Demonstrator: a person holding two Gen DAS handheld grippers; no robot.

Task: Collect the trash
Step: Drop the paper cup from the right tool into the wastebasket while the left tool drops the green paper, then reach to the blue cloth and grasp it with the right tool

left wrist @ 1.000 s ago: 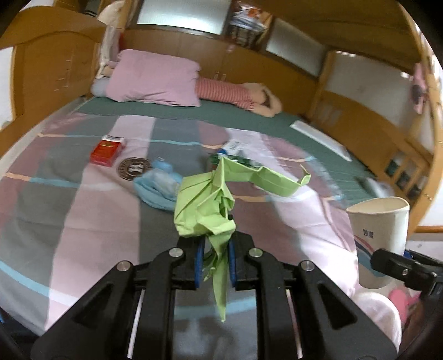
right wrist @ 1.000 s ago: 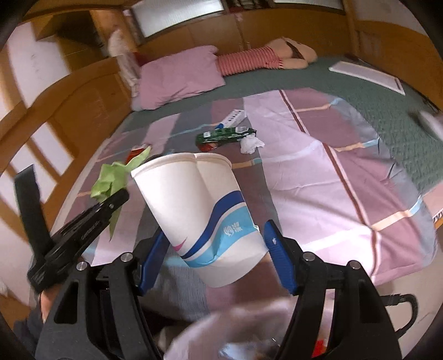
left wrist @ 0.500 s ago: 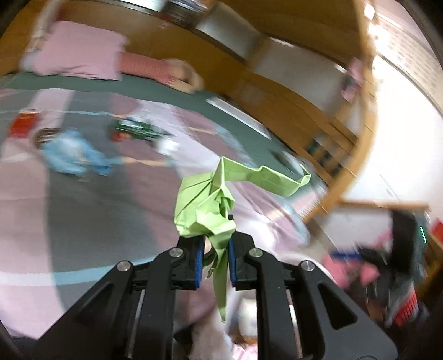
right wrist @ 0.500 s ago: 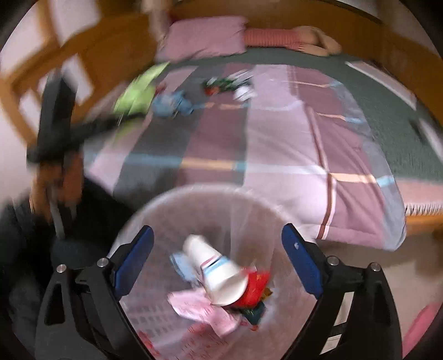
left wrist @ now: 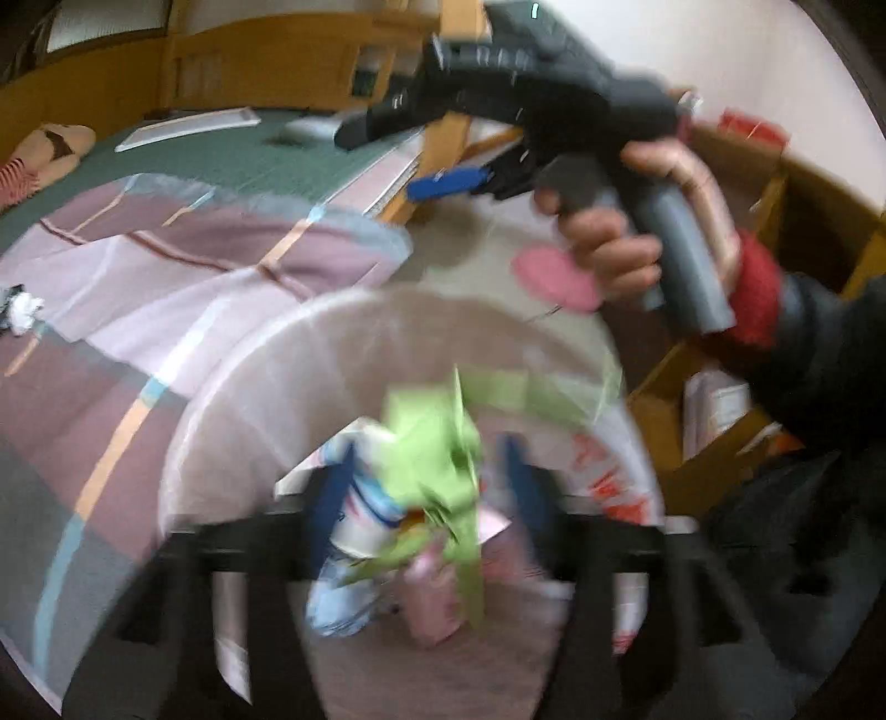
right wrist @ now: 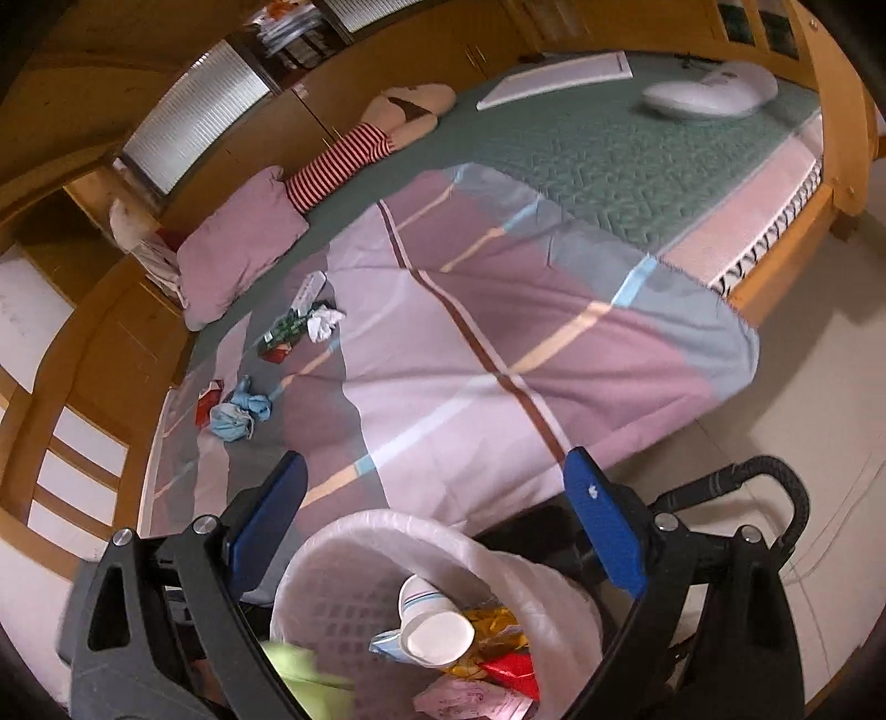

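Angled down over the lined waste basket (left wrist: pixel 387 343), the left tongs (left wrist: pixel 426 487) have just been opening; the crumpled green paper (left wrist: pixel 437 459) sits loose between the spread pads, heavily blurred. The right tongs (right wrist: pixel 437 526) are held wide apart and empty above the basket, where the paper cup (right wrist: pixel 434 626) already lies among wrappers.

Wooden bed frame (right wrist: pixel 841 166) with panelled headboard (right wrist: pixel 99 354), holding a green quilted mattress cover (right wrist: pixel 581 144) and a striped bedspread (right wrist: pixel 498 354) in pink, mauve and grey. Pink pillow (right wrist: pixel 238 243) near the headboard; wooden cabinets (right wrist: pixel 421 50) and frosted windows (right wrist: pixel 194 111) along the wall behind. Pale tiled floor (right wrist: pixel 830 399) beside the bed; white wall (left wrist: pixel 775 66).
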